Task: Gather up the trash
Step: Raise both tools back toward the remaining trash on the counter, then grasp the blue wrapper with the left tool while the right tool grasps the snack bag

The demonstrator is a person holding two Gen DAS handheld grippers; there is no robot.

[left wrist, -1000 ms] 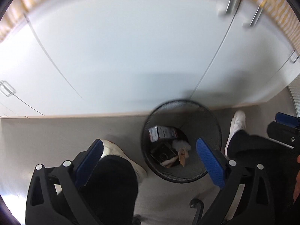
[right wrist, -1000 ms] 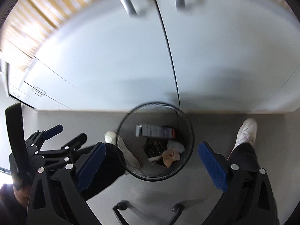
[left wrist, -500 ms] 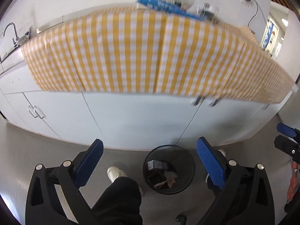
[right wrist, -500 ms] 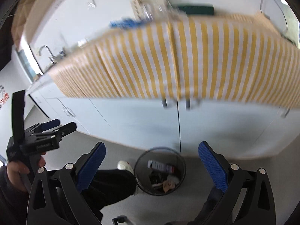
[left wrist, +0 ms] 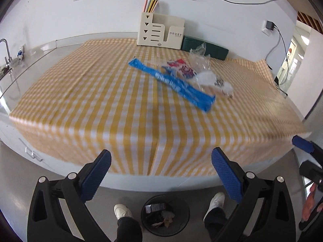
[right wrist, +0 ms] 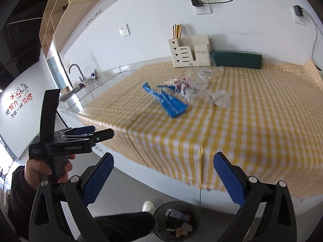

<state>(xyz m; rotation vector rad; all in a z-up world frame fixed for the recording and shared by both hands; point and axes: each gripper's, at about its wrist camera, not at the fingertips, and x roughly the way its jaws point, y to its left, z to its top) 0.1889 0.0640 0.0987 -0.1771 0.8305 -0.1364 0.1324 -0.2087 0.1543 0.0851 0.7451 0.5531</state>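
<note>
A long blue wrapper (left wrist: 173,83) (right wrist: 166,100) lies on the yellow checked tablecloth (left wrist: 101,100) (right wrist: 262,125). Beside it lie a red-and-white packet (left wrist: 181,68), clear crumpled plastic (left wrist: 198,60) (right wrist: 198,78) and a crumpled white paper (left wrist: 220,84) (right wrist: 221,98). A black mesh bin (left wrist: 165,215) (right wrist: 175,220) with trash in it stands on the floor below the table edge. My left gripper (left wrist: 161,175) is open and empty, short of the table front. My right gripper (right wrist: 163,178) is open and empty, also short of the table.
A cream desk organiser (left wrist: 161,31) (right wrist: 190,50) and a dark green box (left wrist: 203,47) (right wrist: 236,59) stand at the back by the wall. A sink with a tap (right wrist: 77,76) is to the left. The person's legs and white shoes (left wrist: 122,211) flank the bin.
Both views have swung up from the bin and the cabinet doors to the tabletop with its trash. Both grippers stay open and empty.
</note>
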